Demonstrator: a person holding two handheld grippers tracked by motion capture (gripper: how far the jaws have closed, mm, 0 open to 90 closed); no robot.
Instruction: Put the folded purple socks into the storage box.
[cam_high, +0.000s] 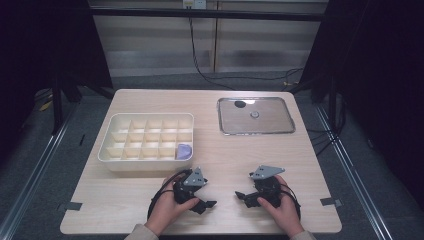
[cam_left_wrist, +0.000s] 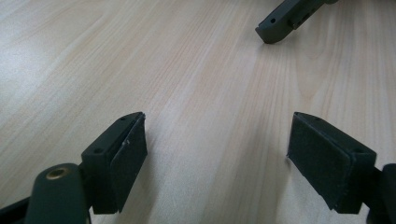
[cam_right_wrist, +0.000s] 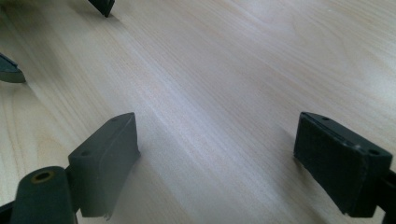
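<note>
The wooden table (cam_high: 210, 130) carries a white divided box (cam_high: 146, 141) at about 10 o'clock and a metal tray (cam_high: 256, 115) at 1 o'clock. A purple thing (cam_high: 185, 150) lies in the box's near right compartment. At 6 o'clock rest the left gripper (cam_high: 204, 200) and right gripper (cam_high: 244, 196), tips facing each other, both with jaws spread wide and holding nothing.

Pale wood table (cam_high: 125, 200) on grey floor (cam_high: 30, 170); dark curtains (cam_high: 385, 75); cables (cam_high: 210, 75) behind.
</note>
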